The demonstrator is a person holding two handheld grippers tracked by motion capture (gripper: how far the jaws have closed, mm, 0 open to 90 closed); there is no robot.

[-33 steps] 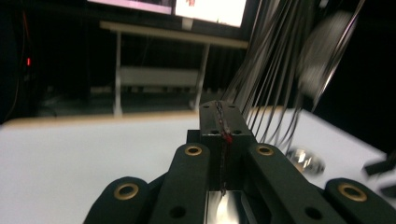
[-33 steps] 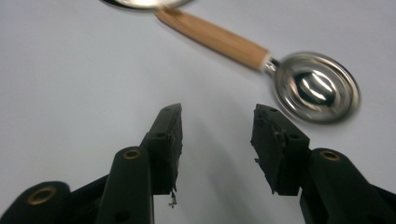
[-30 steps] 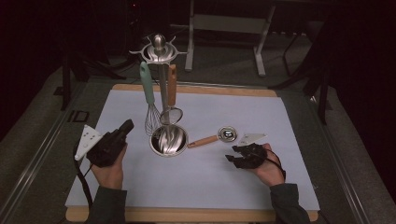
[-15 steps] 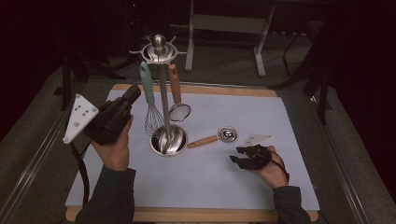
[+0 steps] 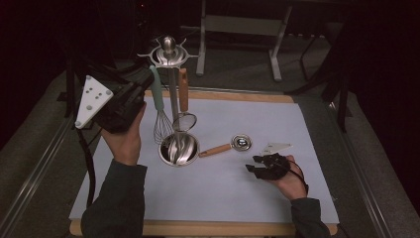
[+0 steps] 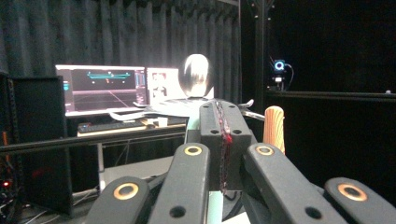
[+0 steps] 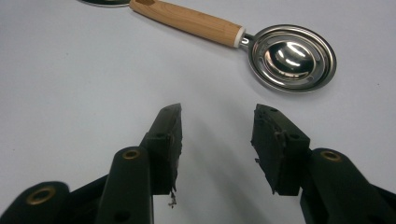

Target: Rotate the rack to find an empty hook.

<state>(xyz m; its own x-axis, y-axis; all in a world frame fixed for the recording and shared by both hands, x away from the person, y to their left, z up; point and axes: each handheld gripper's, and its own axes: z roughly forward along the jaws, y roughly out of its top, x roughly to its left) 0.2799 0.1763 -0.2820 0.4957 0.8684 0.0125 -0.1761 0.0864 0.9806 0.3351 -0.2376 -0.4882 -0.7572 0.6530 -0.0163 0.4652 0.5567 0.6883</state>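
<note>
My left tool (image 5: pixel 141 87) is pinched shut (empty) up by the rack (image 5: pixel 169 53). My right tool (image 7: pixel 215 135) waits open near the spoon (image 7: pixel 261 44), not hung yet.

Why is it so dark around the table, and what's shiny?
High view: light falls on the white mat, the room behind is black. Right gripper view: bright glare spots in the spoon bowl, soft shadows under the jaws. Left gripper view: glowing screens behind, the stand's knob blurred.

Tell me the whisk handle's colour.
Pale green whisk handle, best in the high view.
</note>
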